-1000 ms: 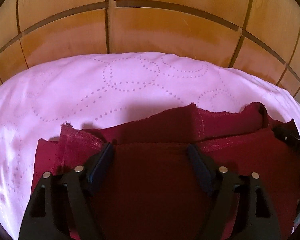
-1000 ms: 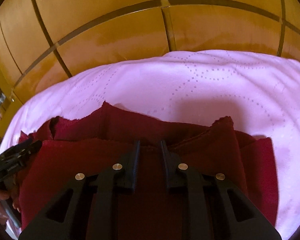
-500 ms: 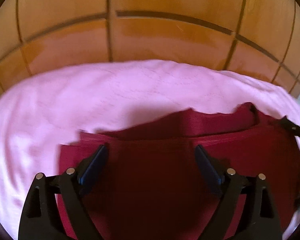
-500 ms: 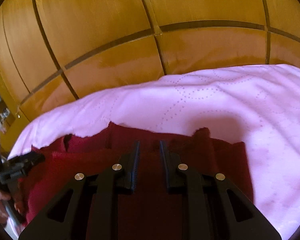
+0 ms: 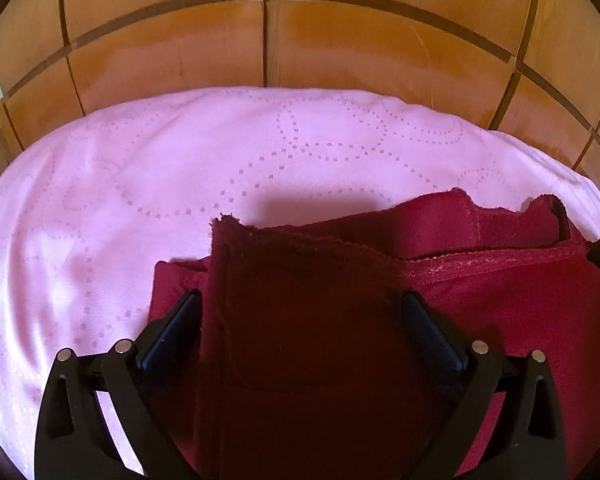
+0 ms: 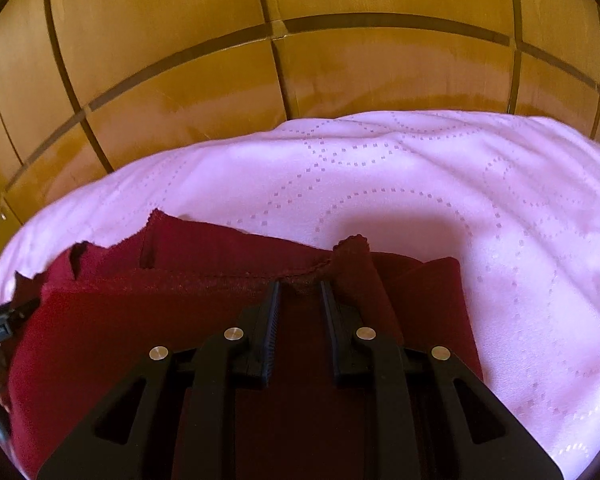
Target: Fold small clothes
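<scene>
Garment: a dark red cloth [image 5: 500,292] of soft matte knit, folded into several layers; its far edges are raw and slightly frayed, with a pale stitched hem line along one layer. It fills the lower centre and lower right of the left wrist view and the lower left and centre [image 6: 140,320] of the right wrist view.
Where it lies: on a pink quilted bedspread [image 5: 180,168], smooth with a faint sheen, stitched in dotted looping curves.
Backdrop: glossy orange-brown wood panels [image 5: 360,52] with dark grooves, across the top of both views.
Left gripper [image 5: 300,304]: black plastic, tilted steeply down over the cloth; its jaws have just been opening and now stand wide apart, released, a folded flap of the cloth lying between them without either pad pressing it.
Right gripper [image 6: 300,292]: black, ribbed pads, angled down at the hem; jaws drawn narrow and clenched on a puckered bunch of the cloth's top edge.
Cross-view: the left gripper's tip shows at the left edge of the right wrist view [image 6: 0,324].
</scene>
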A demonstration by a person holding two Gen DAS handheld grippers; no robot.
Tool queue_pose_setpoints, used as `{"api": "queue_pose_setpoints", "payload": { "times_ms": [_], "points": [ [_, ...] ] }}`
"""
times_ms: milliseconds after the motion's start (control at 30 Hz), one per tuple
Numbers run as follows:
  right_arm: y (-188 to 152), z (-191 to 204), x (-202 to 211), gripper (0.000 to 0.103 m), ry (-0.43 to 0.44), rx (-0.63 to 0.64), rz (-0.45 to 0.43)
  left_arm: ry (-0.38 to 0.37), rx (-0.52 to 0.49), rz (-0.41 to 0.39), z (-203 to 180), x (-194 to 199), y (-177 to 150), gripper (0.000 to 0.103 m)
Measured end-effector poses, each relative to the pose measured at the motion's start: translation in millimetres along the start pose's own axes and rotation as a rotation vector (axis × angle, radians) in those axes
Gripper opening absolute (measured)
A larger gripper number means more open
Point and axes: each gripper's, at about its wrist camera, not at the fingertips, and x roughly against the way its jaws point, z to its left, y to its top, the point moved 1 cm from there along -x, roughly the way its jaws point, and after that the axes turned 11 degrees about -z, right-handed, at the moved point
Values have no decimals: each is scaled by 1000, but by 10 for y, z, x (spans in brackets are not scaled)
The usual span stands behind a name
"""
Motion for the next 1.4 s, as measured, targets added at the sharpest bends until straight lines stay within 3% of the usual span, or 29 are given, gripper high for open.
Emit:
{"api": "queue_pose_setpoints", "payload": {
  "times_ms": [233,300,400,533,633,700,767,933,1033,1100,1233,1300,1333,1400],
  "points": [
    [-23,-5,18,19,-2,2,-8,-89,45,-103,-81,630,-166,100],
    [-26,-3,22,19,2,-3,-11,-96,12,-131,-148,763,-315,100],
    [-32,13,60,19,-9,4,-35,-53,-71,-130,-199,741,-504,100],
    [-19,-1,270,19,-70,-2,-137,-60,-54,-111,-172,672,-503,100],
    [-8,-109,436,46,-112,-60,-173,-65,-52,-103,-155,651,-505,101],
    [-31,-148,641,46,-157,-101,-201,-72,-45,-108,-145,650,-513,101],
    [-124,-90,845,46,-106,-121,-208,-75,-41,-109,-144,639,-510,101],
    [-496,298,1113,46,35,-18,-151,-65,-49,-104,-174,672,-548,101],
    [-614,322,1055,46,13,-12,-86,-65,-49,-103,-170,687,-549,101],
    [-689,189,926,39,-6,-74,-34,-67,-49,-99,-164,688,-543,101],
    [-697,83,938,36,11,-147,-58,-57,-58,-90,-155,771,-530,101],
    [-728,123,1044,41,12,-155,-71,-80,-34,-114,-111,927,-577,101],
    [-742,131,1103,50,19,-162,-78,-94,-20,-123,-94,984,-602,101],
    [-799,140,1275,55,38,-184,-102,-118,6,-142,-55,1127,-663,101]
  ]
}}
